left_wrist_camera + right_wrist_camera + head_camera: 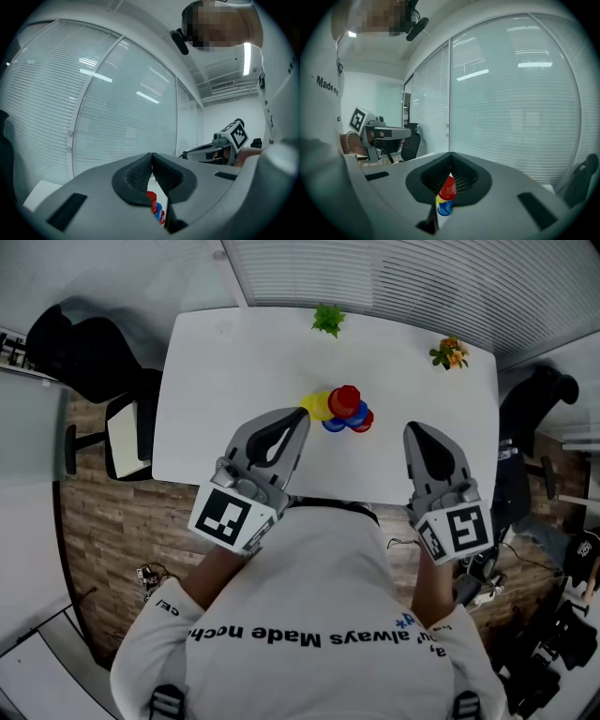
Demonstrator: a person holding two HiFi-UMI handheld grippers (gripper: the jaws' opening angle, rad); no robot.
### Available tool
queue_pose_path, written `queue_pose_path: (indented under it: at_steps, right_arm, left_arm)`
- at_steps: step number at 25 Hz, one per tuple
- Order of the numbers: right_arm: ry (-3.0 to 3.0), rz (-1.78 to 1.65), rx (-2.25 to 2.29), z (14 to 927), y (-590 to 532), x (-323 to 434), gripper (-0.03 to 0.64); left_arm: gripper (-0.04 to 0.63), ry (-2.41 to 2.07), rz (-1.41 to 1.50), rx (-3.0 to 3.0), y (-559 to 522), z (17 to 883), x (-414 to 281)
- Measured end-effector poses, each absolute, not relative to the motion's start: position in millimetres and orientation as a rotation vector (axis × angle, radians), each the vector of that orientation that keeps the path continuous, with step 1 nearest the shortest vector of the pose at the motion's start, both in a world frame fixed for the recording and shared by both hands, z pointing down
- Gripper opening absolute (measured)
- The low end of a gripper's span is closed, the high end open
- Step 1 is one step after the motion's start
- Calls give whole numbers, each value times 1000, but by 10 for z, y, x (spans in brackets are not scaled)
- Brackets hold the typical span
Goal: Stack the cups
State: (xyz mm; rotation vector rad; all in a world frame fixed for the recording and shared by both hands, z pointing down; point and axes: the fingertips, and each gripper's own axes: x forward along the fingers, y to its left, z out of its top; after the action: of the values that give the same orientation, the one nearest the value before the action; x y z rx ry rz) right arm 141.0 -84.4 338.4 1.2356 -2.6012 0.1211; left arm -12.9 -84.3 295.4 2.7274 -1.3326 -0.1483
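Holding left gripper [302,415] level, jaws pressed together, empty; holding right gripper [413,430] alongside, well apart, tipped slightly down, jaws likewise closed, empty

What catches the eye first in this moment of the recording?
The bright cluster of red, blue and yellow plastic cups stands out at the middle of the white table. On its near side, the grey left gripper and grey right gripper hover shut and empty, one to each side of the cups.
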Motion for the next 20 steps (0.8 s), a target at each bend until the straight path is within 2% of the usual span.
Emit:
queue_pose_path:
  at_steps: [20]
  right_arm:
    - [-2606, 104, 1214, 3359, -855, 1453, 6]
  left_arm:
    - [20, -1341, -147, 2723, -833, 2951, -41]
